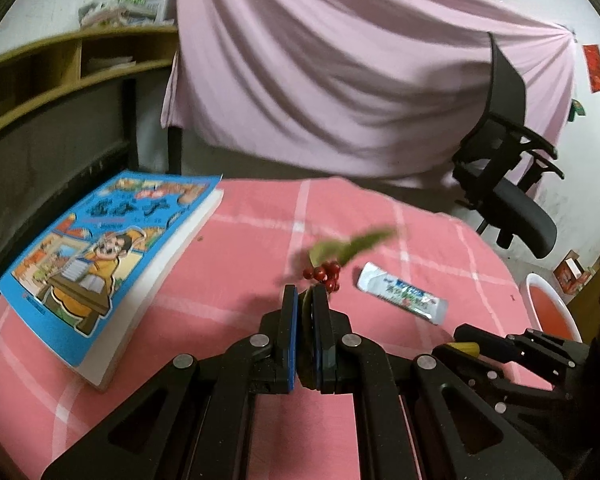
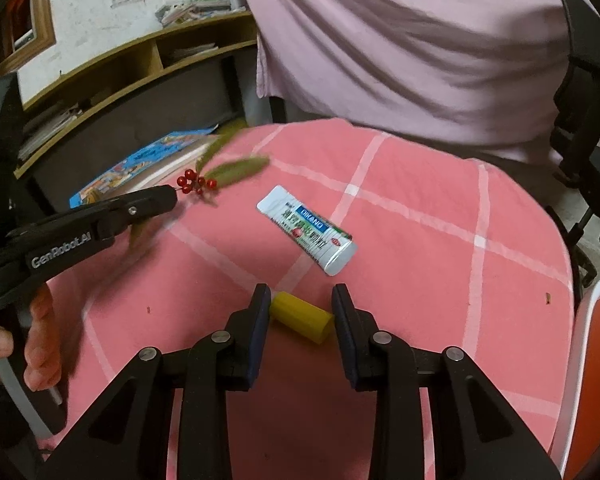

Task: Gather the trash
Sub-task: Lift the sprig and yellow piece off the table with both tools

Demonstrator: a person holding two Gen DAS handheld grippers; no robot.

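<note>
- Left claw (image 1: 304,294) clamped tight on a berry sprig (image 1: 327,271), its red berries and green leaves sticking out past the tips, lifted above the pink checked bench (image 1: 240,248)
- Right claw (image 2: 302,300) closed on a yellow cylinder (image 2: 302,317) held crosswise between its pads
- A toothpaste tube (image 2: 306,229) lies on the bench just ahead
- A blue comic book (image 1: 96,256) at the bench's left edge
- An orange bin (image 2: 596,360) beside the bench on the right

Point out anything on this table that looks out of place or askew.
The book hangs over the table's left edge, a corner unsupported. A small tube lies loose on the cloth. Nothing looks spilled or broken.
</note>
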